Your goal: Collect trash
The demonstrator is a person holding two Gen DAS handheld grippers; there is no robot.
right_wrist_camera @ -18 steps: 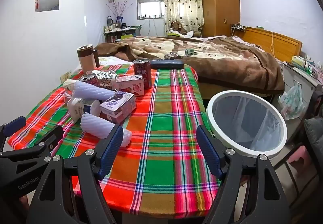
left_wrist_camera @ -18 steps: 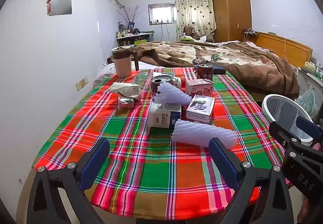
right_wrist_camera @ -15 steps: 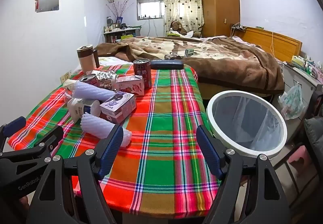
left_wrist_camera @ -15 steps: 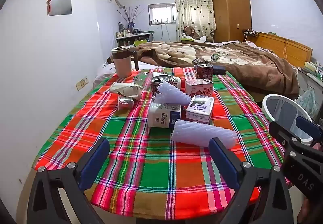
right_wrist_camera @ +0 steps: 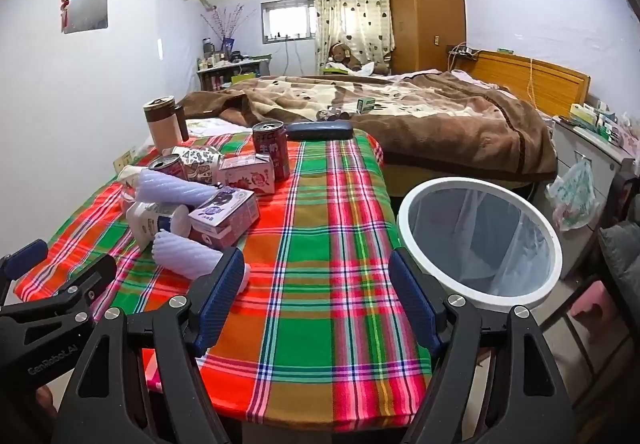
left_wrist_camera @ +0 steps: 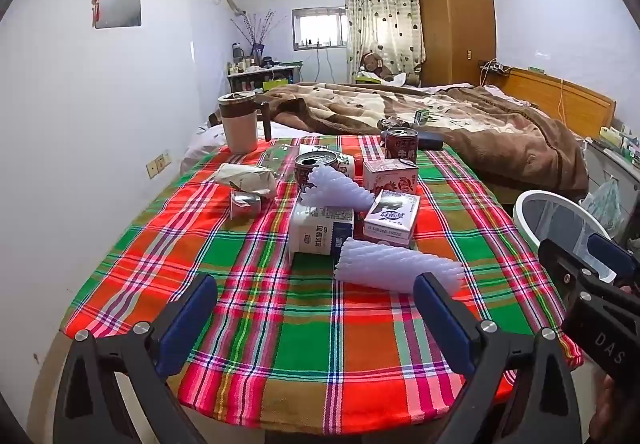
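Note:
Trash lies on the plaid tablecloth point(left_wrist_camera: 248, 256): two pale ribbed foam sleeves point(left_wrist_camera: 396, 266) point(left_wrist_camera: 340, 192), a white milk carton point(left_wrist_camera: 320, 234), a purple-and-white carton point(left_wrist_camera: 394, 218), a pink carton point(left_wrist_camera: 390, 176), two red cans point(left_wrist_camera: 401, 142) point(left_wrist_camera: 316, 166) and a crumpled wrapper point(left_wrist_camera: 248, 178). My left gripper point(left_wrist_camera: 316, 318) is open and empty above the table's near edge, short of the near foam sleeve. My right gripper point(right_wrist_camera: 316, 298) is open and empty over the table's near right part. A white-rimmed bin point(right_wrist_camera: 480, 240) lined with a clear bag stands right of the table.
A beige and brown mug point(left_wrist_camera: 239, 126) stands at the table's far left corner and a dark case point(right_wrist_camera: 320, 131) at its far edge. A bed with a brown blanket point(right_wrist_camera: 420, 116) lies behind. A white wall point(left_wrist_camera: 80, 124) runs along the left.

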